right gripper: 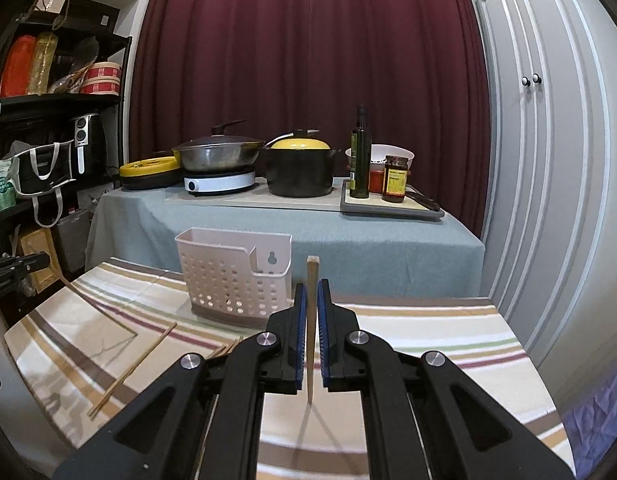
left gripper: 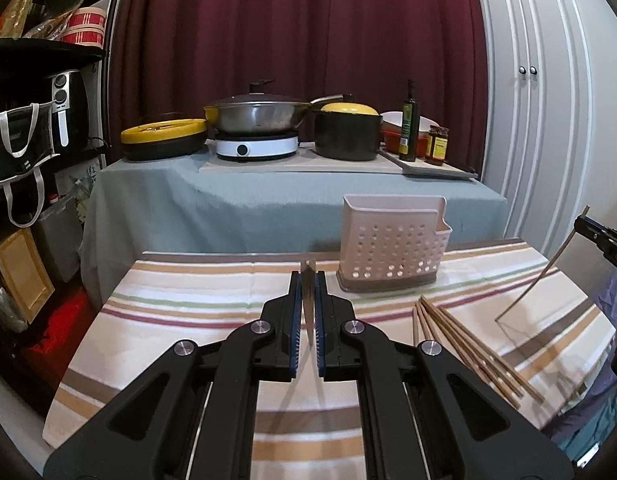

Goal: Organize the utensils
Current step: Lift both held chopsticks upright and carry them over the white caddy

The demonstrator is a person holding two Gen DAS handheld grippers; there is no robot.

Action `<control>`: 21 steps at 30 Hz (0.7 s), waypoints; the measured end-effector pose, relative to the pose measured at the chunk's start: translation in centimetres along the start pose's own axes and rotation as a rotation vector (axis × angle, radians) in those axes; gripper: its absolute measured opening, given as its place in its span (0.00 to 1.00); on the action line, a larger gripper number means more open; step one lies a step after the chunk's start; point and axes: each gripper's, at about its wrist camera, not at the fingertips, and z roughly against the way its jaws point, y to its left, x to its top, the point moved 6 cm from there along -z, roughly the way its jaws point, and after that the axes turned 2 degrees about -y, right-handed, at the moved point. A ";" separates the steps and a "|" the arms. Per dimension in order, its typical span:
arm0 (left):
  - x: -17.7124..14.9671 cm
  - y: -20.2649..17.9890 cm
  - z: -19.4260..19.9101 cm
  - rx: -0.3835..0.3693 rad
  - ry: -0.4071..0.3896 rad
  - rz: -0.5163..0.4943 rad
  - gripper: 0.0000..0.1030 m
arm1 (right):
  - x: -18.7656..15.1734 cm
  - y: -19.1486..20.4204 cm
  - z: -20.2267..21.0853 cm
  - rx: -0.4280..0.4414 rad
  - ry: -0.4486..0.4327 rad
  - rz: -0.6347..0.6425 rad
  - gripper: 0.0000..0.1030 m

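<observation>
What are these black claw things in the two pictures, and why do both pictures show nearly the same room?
Each black claw is a hand-held gripper carried by a person; no robot is here. A camera rides on each, looking along its fingers. One picture comes from the left hand-held gripper, shut on a chopstick. The other comes from the right hand-held gripper, also shut on a chopstick. More loose chopsticks lie on the striped cloth, near a white perforated caddy.

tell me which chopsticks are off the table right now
Two: one clamped in the left gripper and one chopstick clamped in the right gripper. The bundle of chopsticks lies flat on the striped cloth.
</observation>
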 end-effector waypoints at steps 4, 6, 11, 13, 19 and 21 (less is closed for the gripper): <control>1.3 0.3 -1.4 0.014 -0.012 0.008 0.06 | 0.8 -0.4 -1.6 0.002 -0.010 -0.006 0.06; 1.7 0.3 -2.1 0.026 -0.019 0.000 0.06 | 1.0 -0.6 -2.3 0.002 -0.014 -0.009 0.07; 2.6 0.0 -3.2 0.033 -0.034 0.003 0.06 | 1.4 -0.7 -3.3 0.010 -0.018 -0.020 0.07; 2.9 -0.1 -3.5 0.024 -0.032 0.009 0.06 | 1.6 -0.7 -3.5 0.015 -0.017 -0.022 0.07; 4.6 -0.4 -3.7 -0.017 -0.050 0.029 0.06 | 2.9 -0.3 -3.7 0.034 -0.039 -0.024 0.07; 5.6 -0.6 -3.6 -0.037 -0.063 0.033 0.06 | 3.7 -0.2 -3.8 0.050 -0.050 -0.033 0.07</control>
